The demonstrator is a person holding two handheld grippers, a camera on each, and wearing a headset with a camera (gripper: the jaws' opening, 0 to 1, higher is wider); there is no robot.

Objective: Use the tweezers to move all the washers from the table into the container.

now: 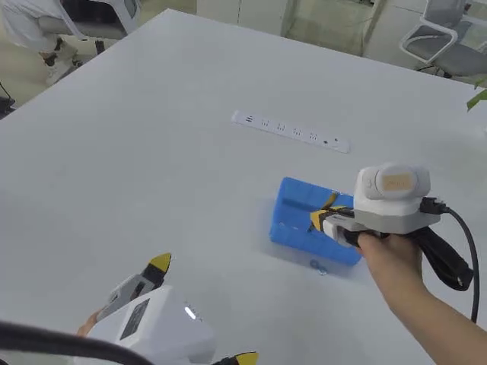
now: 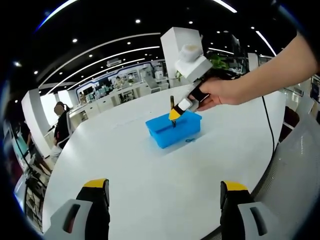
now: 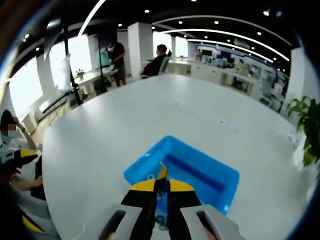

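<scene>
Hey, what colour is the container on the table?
The container is blue, and it shows best in the left gripper view.

Tweezers [image 3: 162,172] in closed claw [image 3: 156,189], over blue container [image 3: 212,186]

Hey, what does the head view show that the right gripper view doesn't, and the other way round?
The head view adds the power strip farther up the table and the hand holding the right gripper. The right gripper view adds people at desks far behind the table. Both share the white table, the blue container, and the right gripper shut on the tweezers over it.
</scene>
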